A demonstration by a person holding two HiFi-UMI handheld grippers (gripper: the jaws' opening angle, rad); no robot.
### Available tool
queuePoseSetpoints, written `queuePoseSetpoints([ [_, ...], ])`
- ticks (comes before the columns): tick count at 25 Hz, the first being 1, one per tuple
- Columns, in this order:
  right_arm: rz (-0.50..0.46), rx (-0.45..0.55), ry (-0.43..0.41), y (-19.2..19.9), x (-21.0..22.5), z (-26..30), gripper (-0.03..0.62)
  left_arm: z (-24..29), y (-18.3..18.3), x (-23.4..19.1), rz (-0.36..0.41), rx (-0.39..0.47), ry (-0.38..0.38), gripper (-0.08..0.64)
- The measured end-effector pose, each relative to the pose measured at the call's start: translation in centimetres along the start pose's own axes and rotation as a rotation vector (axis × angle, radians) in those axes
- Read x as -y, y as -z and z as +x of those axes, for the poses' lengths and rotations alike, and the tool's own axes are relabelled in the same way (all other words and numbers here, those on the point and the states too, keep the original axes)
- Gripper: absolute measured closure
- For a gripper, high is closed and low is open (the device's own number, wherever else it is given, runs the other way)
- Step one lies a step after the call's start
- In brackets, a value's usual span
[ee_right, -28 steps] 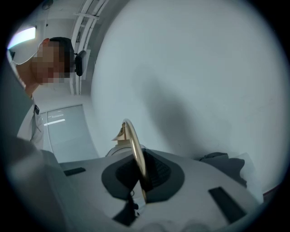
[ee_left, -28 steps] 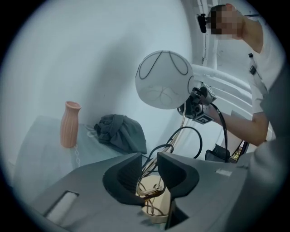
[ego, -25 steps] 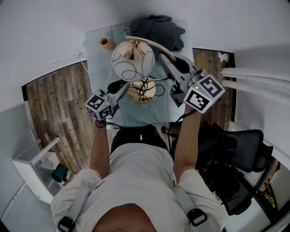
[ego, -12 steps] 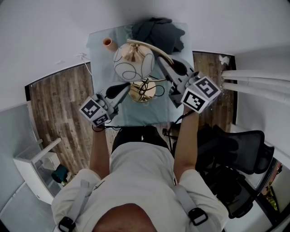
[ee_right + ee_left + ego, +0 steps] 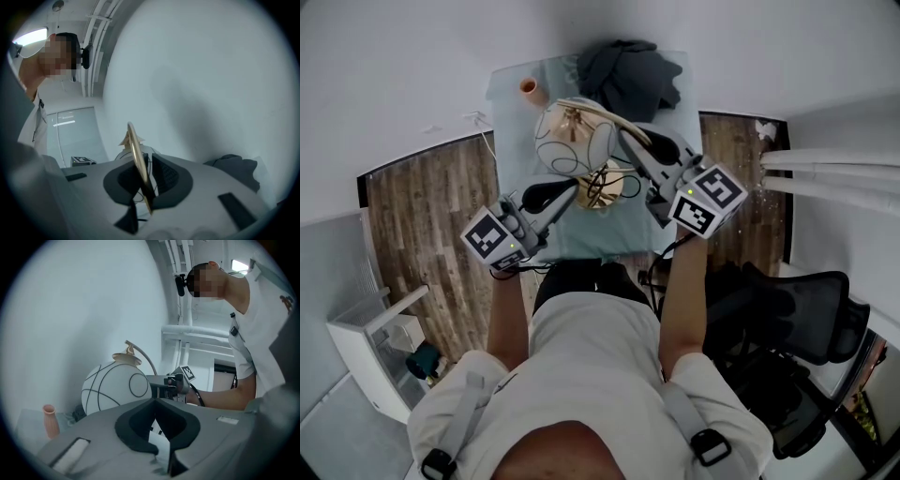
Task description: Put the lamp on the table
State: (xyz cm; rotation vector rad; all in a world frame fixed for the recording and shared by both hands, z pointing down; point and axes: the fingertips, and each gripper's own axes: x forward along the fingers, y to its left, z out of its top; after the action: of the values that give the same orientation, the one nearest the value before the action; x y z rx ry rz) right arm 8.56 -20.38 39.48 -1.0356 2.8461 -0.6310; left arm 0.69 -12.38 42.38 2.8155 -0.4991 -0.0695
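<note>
Against a white wall stands a pale bench [image 5: 581, 239], with wood floor on either side. On it, near the middle, is the lamp [image 5: 570, 141], its brass base [image 5: 605, 185] toward the person; a vase [image 5: 530, 90] and a dark cloth [image 5: 628, 67] lie behind. Round the lamp's arm [image 5: 136, 154] the right gripper [image 5: 630, 142] has its jaws opening, with a gap beside the arm. Near the base, the left gripper [image 5: 570, 187] hangs with its jaws together and empty
</note>
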Motion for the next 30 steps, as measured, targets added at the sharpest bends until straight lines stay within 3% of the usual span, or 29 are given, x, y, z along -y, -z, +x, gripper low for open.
queuePoseSetpoints([
  [6, -0.023, -0.001, -0.022, 0.7, -1.4, -0.5, 0.558, -0.4, -1.0, 1.3, 0.03, 0.012, -0.009, 0.56],
  [30, -0.123, -0.024, -0.102, 3.0, -6.0, -0.9, 0.543, -2.1, -1.3, 3.6, 0.019, 0.034, -0.107, 0.56],
])
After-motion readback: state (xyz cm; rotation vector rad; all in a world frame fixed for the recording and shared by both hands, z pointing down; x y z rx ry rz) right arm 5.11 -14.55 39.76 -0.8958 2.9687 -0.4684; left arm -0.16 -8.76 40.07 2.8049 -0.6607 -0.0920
